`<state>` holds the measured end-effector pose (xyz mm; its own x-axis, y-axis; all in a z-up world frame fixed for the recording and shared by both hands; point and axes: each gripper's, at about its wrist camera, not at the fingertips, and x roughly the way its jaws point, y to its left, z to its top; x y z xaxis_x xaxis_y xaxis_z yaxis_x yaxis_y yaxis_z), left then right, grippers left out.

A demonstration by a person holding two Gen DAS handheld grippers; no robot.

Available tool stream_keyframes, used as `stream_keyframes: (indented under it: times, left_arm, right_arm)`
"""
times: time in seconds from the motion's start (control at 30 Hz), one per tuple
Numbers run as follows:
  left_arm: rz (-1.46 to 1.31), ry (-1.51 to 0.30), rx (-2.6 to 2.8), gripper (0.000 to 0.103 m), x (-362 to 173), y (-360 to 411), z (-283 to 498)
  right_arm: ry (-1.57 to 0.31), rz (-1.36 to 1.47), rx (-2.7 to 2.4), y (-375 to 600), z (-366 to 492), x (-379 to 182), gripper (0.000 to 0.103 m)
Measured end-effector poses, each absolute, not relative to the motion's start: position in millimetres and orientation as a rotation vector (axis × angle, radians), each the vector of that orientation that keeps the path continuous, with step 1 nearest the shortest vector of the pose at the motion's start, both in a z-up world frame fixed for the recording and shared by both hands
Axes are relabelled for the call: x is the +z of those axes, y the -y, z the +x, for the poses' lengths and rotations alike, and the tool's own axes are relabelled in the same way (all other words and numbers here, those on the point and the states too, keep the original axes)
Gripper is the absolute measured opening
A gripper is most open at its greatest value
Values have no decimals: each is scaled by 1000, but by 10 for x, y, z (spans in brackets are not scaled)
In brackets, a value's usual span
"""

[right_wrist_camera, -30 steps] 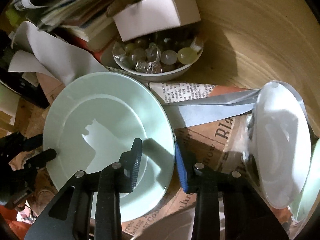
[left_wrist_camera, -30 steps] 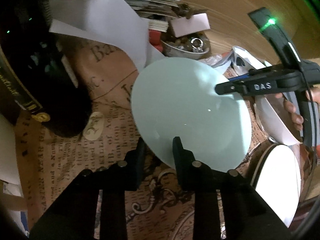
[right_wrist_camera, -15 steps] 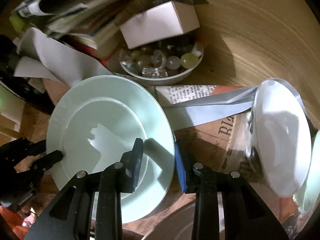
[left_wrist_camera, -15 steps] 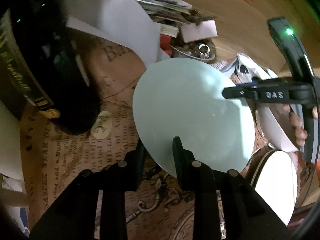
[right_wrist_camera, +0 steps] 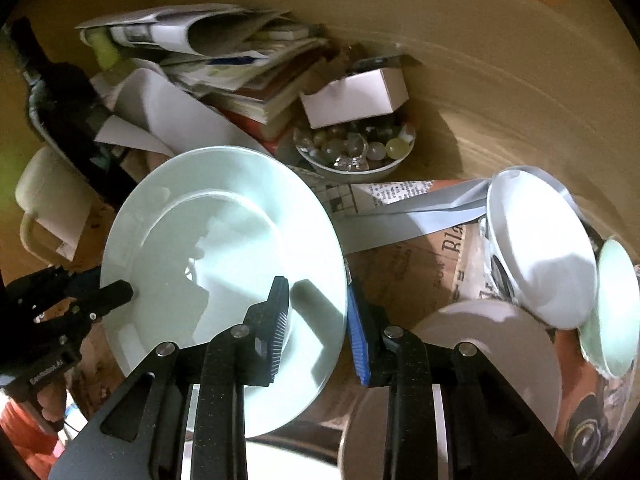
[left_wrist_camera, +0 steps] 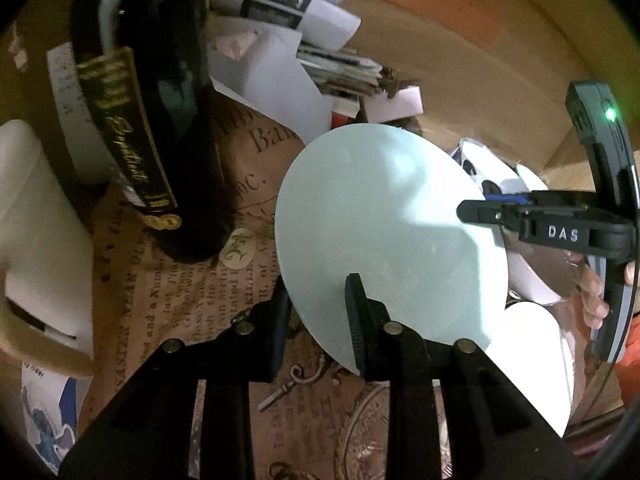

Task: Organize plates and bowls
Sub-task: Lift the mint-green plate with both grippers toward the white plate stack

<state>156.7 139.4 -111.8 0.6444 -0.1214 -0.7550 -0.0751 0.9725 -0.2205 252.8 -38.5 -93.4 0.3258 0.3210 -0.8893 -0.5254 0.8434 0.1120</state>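
A pale green plate hangs tilted above the paper-covered table, held at two opposite edges. My left gripper is shut on its near rim in the left wrist view. At the far right rim of that view, my right gripper pinches the plate, with a person's hand behind it. In the right wrist view the plate shows its upper face, and my right gripper is shut on its right rim. The left gripper grips the opposite rim at the left.
More dishes lie at the right: a white bowl, a small green dish and a pale plate. Behind stand a bowl of glass marbles, a white box, stacked books, a dark bottle and a cream mug.
Both grippers have risen with the green plate between them. The table has dropped away, and the bottle, the mug and the far wall now show more fully.
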Motion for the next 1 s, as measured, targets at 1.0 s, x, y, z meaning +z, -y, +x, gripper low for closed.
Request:
stream_keyframes:
  times: [1.0]
  left_arm:
    - [-208,-762,-29,27,-893,-990,714]
  right_arm:
    - [-1022,-200,527,753,1492,-608,26]
